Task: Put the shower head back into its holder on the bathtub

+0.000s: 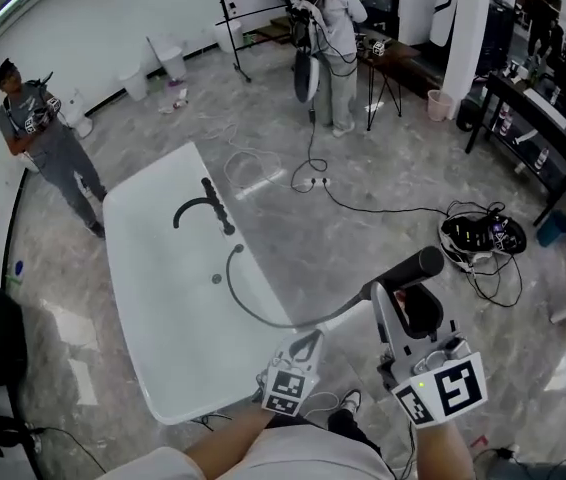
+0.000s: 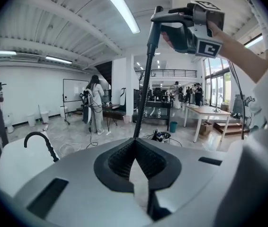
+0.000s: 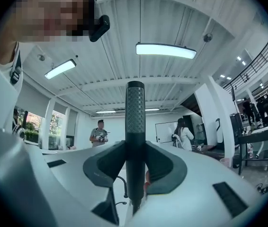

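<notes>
Hand-held gripper (image 1: 400,303) clasping shower head (image 1: 421,265), hose (image 1: 230,273) from bathtub (image 1: 153,268)

Large open hall. Floor (image 1: 433,168) is glossy grey marbled tile, with loose black cables (image 1: 363,206) trailing across it. Walls (image 1: 83,18) white, with white bins (image 1: 170,58) along the base. Ceiling (image 2: 77,27) white and ribbed, long strip lights (image 2: 121,9) lit. A white column (image 1: 470,28) has a pink bin (image 1: 440,104) at its foot. Dark worktop (image 1: 528,118) at one side. Whiteboard (image 2: 72,90) on a stand. Pale wooden table (image 2: 209,111) near tall windows (image 2: 217,77), a mezzanine railing (image 2: 167,73) beyond. Two people stand well apart: one in grey (image 1: 43,138), one in white (image 1: 338,38).
</notes>
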